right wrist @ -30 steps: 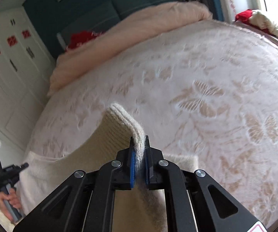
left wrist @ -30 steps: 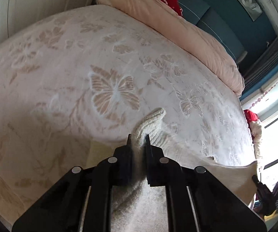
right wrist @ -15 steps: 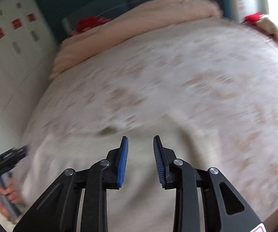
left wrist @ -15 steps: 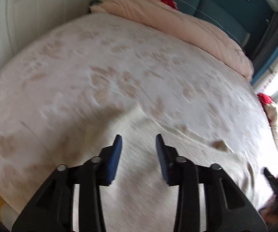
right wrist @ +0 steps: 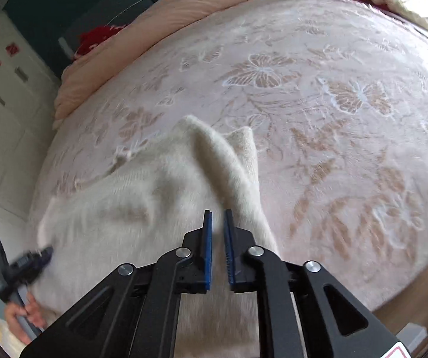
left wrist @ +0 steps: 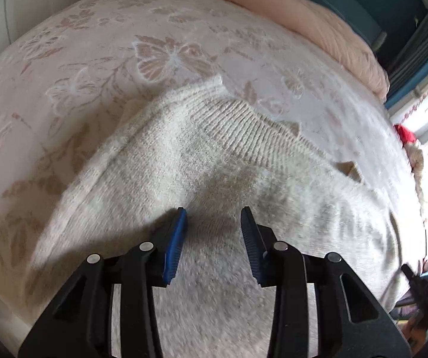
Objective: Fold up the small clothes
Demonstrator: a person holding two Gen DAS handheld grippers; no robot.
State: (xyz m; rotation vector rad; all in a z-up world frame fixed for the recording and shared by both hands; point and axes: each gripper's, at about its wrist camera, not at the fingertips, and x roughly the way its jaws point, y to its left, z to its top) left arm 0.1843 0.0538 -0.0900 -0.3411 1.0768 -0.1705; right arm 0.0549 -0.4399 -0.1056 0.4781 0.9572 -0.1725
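Beyond the sweater's ribbed edge, bedspread lies bare.

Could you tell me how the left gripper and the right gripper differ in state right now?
The left gripper stands with a wide gap between its blue pads; the right gripper shows only a narrow slit and is closing. Neither grips the cream sweater; both hover above it, over the butterfly bedspread.

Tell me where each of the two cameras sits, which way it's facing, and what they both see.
Left wrist: on the left gripper, angled down at the cream sweater; open fingers show.
Right wrist: on the right gripper, angled down; closing fingers show, also a hand.
Shared: sweater, butterfly bedspread, pink duvet.
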